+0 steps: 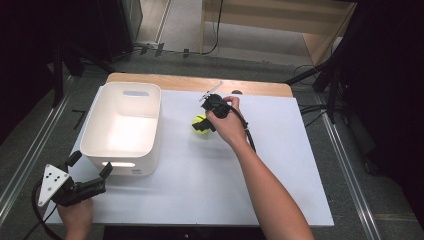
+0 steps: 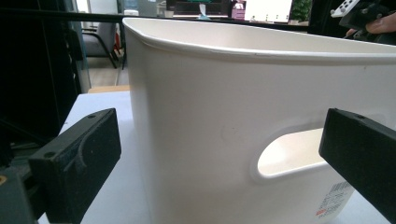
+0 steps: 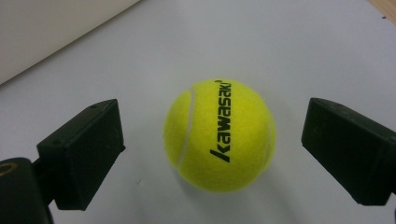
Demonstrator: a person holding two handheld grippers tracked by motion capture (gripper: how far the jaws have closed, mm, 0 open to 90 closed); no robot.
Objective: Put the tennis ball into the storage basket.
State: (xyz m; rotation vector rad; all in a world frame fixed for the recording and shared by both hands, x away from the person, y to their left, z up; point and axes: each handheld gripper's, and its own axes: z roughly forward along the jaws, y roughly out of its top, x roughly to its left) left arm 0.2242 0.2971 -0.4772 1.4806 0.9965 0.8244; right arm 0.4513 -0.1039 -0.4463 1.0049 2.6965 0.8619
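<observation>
- The right tongs [image 3: 212, 154] stand apart around the tennis ball [image 3: 219, 134], a gap on each side, nothing gripped; they look set to clamp it.
- The ball rests on the white tabletop [image 1: 200, 180], right of the white bin [image 1: 122, 127], likely its destination.
- The left tongs [image 1: 90, 172] are apart too, empty, just beside the bin's near wall, perhaps to steady it.

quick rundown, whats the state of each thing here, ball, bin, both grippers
tennis ball: on the table, between the right gripper's jaws, not gripped
white bin: upright, nothing seen inside
right gripper: open around the ball
left gripper: open, facing the bin's handle side, apart from it
</observation>
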